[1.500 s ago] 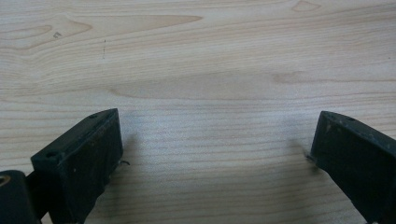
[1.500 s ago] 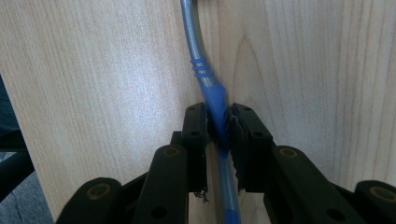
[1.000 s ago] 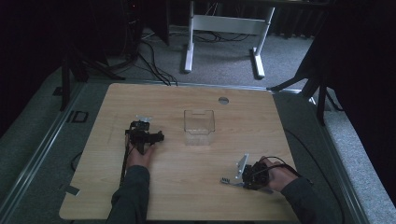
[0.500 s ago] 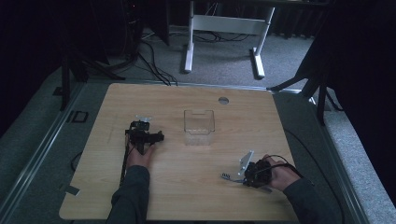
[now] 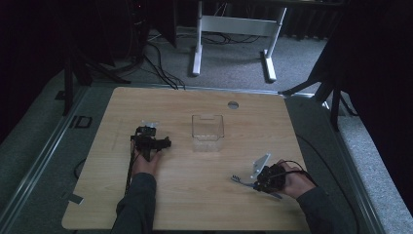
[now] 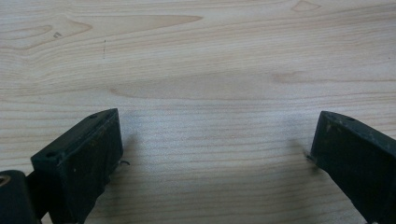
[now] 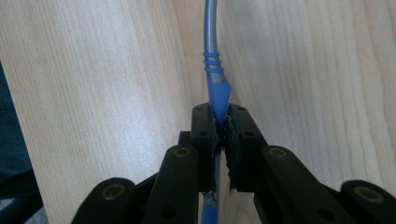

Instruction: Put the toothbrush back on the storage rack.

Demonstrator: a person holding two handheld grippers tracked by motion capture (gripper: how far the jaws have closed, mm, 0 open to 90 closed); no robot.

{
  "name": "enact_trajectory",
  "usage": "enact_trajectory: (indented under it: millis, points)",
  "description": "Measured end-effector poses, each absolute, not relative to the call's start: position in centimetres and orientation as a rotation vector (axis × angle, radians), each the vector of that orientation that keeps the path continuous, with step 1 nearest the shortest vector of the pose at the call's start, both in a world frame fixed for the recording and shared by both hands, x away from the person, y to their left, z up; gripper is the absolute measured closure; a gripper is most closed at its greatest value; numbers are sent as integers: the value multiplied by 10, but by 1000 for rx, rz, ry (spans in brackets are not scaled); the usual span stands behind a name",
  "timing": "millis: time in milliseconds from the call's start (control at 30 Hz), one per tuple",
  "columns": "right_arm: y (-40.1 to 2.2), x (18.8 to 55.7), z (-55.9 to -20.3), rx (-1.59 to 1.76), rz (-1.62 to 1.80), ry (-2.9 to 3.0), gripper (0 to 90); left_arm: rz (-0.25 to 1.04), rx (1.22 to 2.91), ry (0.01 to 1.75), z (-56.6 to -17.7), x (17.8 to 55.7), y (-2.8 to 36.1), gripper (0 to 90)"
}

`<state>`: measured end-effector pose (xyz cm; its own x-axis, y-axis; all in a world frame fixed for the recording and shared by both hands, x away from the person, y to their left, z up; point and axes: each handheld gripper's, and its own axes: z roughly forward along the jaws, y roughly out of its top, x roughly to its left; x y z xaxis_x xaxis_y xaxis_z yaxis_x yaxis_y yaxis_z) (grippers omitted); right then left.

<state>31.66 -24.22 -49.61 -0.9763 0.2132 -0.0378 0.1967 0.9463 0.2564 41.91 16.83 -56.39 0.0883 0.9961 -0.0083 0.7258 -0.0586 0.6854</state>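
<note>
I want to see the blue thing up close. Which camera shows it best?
The right gripper view: there the blue-handled utensil runs up the middle, pinched between the right gripper's shut jaws, with its grey metal stem above the wooden table. In the high view it is a tiny sliver by that gripper. The left gripper view looks at bare wood.

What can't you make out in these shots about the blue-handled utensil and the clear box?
- Blue-handled utensil: in the right gripper view its far end is cut off by the top edge, and the right gripper hides the clamped part of the handle.
- The same utensil in the high view: too small and dim to name.
- Clear box: too small in the high view to tell whether it holds anything.
- Left gripper: open over bare wooden table.
</note>
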Motion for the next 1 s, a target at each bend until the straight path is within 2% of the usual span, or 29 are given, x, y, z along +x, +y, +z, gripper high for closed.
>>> enact_trajectory:
  millis: [1000]
  points:
    - [-247, 320, -484, 412, 591, 2911, 822, 662, 1841, 1690, -564, 419, 168, 25]
